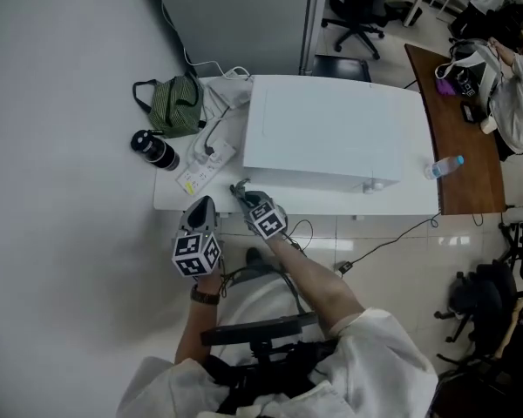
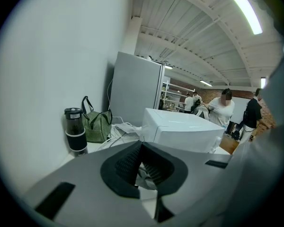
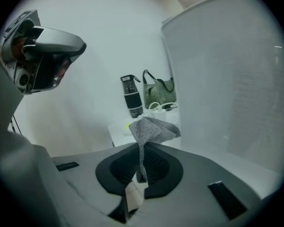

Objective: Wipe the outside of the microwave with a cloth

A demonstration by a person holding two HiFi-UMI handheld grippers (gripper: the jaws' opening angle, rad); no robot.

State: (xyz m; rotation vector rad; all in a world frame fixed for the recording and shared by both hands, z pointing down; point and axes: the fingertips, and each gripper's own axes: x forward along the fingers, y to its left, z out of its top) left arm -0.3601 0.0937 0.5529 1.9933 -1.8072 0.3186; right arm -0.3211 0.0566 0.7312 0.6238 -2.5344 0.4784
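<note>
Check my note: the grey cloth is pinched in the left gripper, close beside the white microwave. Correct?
Not quite: the right gripper holds the cloth, not the left gripper. The right gripper view shows its jaws shut on the cloth, close beside the microwave.

A power strip point(image 1: 205, 168) lies on the white table point(image 1: 331, 204), just ahead of the fingers point(image 1: 202, 204) of the left gripper point(image 1: 200, 207). Farther ahead and to their left stands a black bottle point(image 1: 154, 150), with a green striped bag point(image 1: 176, 104) behind it. Well to the right of the fingers point(image 1: 240, 189) of the right gripper point(image 1: 242, 192), a water bottle point(image 1: 443, 167) lies on a brown desk point(image 1: 458, 129).
</note>
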